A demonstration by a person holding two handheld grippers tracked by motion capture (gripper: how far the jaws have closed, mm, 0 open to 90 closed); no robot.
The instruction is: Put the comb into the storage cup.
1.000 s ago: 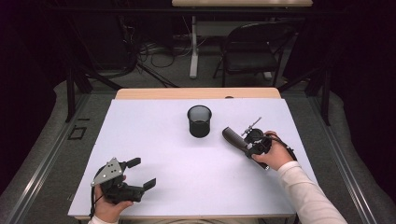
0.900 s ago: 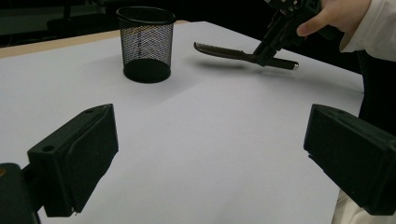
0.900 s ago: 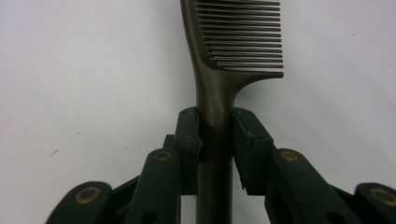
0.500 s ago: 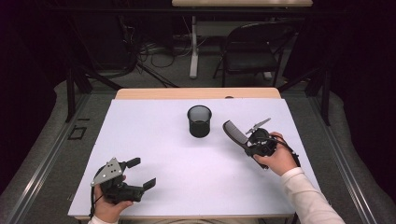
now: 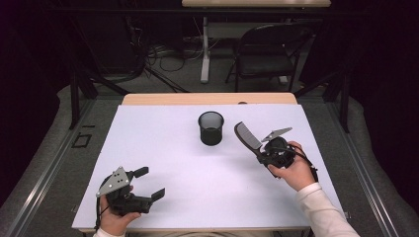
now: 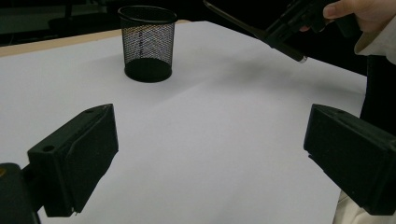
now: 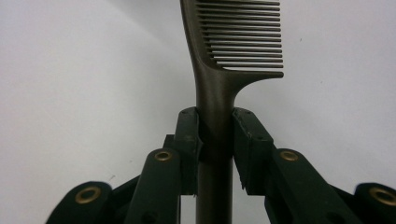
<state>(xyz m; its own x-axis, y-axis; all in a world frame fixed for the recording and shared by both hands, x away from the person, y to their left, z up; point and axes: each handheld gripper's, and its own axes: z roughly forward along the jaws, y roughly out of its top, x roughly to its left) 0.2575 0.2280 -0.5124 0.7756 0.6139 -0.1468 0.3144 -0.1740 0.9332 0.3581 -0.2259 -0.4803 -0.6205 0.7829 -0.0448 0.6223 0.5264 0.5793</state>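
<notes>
A dark comb [image 5: 245, 136] is clamped by its handle in my right gripper [image 5: 261, 153], which is shut on it right of the table's middle. The comb's toothed end [image 7: 240, 35] points up and left, toward a black mesh cup [image 5: 211, 128] standing upright at the table's middle back. In the right gripper view the jaws of the right gripper [image 7: 215, 135] press both sides of the handle. My left gripper [image 5: 150, 182] is open at the front left with nothing between its jaws. The left gripper [image 6: 210, 154] faces the cup [image 6: 148, 42] and the comb [image 6: 238, 23].
The table [image 5: 168, 143] is covered in white and ends in a wooden strip at the back. A person's right hand [image 5: 291, 170] and a white sleeve reach in from the bottom right. A folding chair [image 5: 267, 49] and cables stand beyond the table.
My right gripper has turned and risen a little with the comb, whose toothed end now points higher and closer to the cup. The left gripper has stayed in place.
</notes>
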